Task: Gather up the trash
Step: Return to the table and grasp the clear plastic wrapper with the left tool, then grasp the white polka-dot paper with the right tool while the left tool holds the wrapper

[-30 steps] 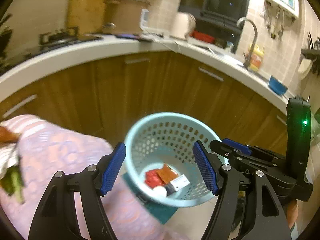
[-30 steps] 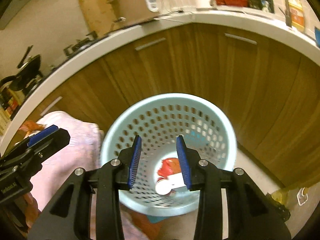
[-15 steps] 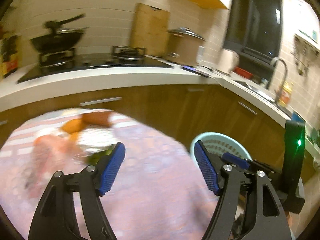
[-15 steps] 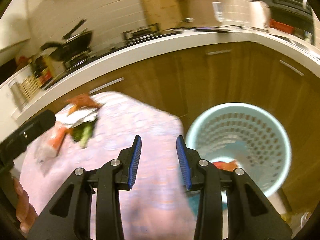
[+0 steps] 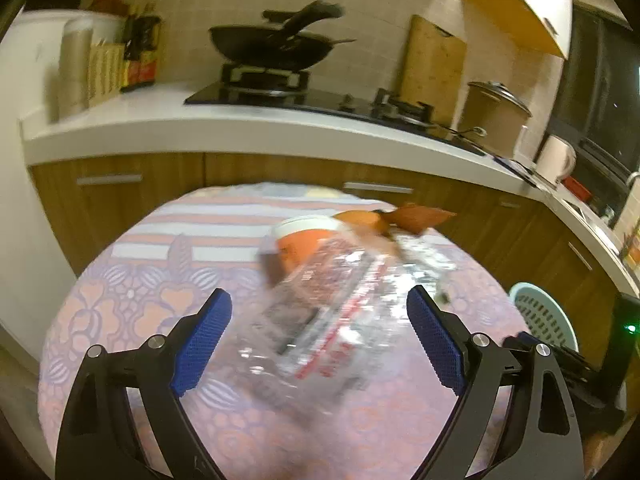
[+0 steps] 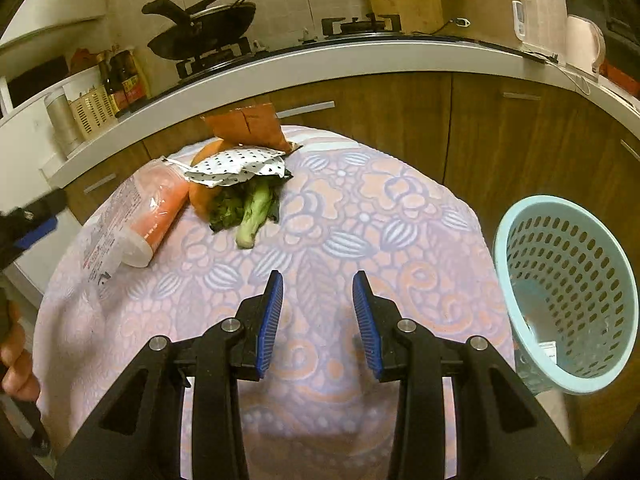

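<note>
The round table [image 6: 360, 216], draped in a pink and lilac flowered cloth, is the largest thing in view and the landmark for the rest. Behind it curves a white counter [image 6: 360, 60] on wooden cupboards, with a black wok [image 5: 272, 46] on the hob. Off the table's right edge, lower than the tabletop, stands the pale blue perforated basket [image 6: 568, 292], tilted in the right wrist view, with a scrap or 2 at its bottom.

The trash lies in 1 cluster on the table's far-left part. Nearest the left edge is a crumpled clear plastic wrapper [image 5: 320, 312] with red print, and beneath or against it an orange cup with a white rim [image 6: 154, 216] lying on its side. Just right of the cup sits a green leafy vegetable [image 6: 250, 210], stalk toward the camera, partly covered by a white dotted paper [image 6: 240, 168]. Behind that lies an orange-brown torn packet [image 6: 250, 128] at the table's far edge.

The left gripper [image 5: 318, 344] hangs over the table's left side, its jaws opening wide; the clear wrapper shows between the blue pads but they do not touch it. The right gripper [image 6: 318, 324] hovers above the table's near middle, jaws partly apart, holding nothing. A hand [image 6: 16, 364] shows at the table's left edge.
</note>
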`<action>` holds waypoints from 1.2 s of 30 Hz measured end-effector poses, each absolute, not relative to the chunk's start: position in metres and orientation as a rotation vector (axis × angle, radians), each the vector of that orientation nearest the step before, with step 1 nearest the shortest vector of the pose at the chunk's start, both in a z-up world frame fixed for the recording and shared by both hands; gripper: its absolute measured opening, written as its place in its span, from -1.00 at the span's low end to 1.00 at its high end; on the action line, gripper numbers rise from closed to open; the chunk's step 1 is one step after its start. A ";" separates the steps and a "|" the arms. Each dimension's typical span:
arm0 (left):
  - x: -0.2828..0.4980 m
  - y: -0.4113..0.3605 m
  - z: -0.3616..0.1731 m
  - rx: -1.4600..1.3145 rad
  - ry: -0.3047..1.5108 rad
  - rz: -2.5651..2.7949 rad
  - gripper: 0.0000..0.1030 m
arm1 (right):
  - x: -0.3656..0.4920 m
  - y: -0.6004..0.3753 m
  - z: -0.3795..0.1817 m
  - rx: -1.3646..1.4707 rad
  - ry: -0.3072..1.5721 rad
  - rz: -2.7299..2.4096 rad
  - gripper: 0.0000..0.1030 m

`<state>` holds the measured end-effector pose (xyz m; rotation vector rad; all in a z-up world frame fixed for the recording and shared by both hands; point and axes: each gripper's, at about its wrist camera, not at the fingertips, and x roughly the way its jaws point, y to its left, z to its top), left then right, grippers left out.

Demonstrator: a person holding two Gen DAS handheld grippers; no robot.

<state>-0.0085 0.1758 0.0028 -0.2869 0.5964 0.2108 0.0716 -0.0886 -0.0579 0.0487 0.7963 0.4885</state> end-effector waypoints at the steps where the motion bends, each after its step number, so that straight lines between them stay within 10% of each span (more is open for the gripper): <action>1: -0.004 0.181 -0.002 -0.297 0.612 0.209 0.69 | 0.073 -0.090 -0.059 0.059 0.804 0.484 -0.35; 11: 0.019 0.160 -0.046 -0.261 0.701 0.142 0.66 | 0.067 -0.080 -0.059 -0.008 0.770 0.469 -0.03; 19: 0.014 0.160 -0.053 -0.238 0.726 0.151 -0.24 | 0.070 -0.079 -0.061 -0.005 0.785 0.473 -0.02; 36: -0.035 0.162 -0.008 -0.323 0.561 0.109 -0.48 | 0.069 -0.053 -0.028 -0.026 0.770 0.553 -0.02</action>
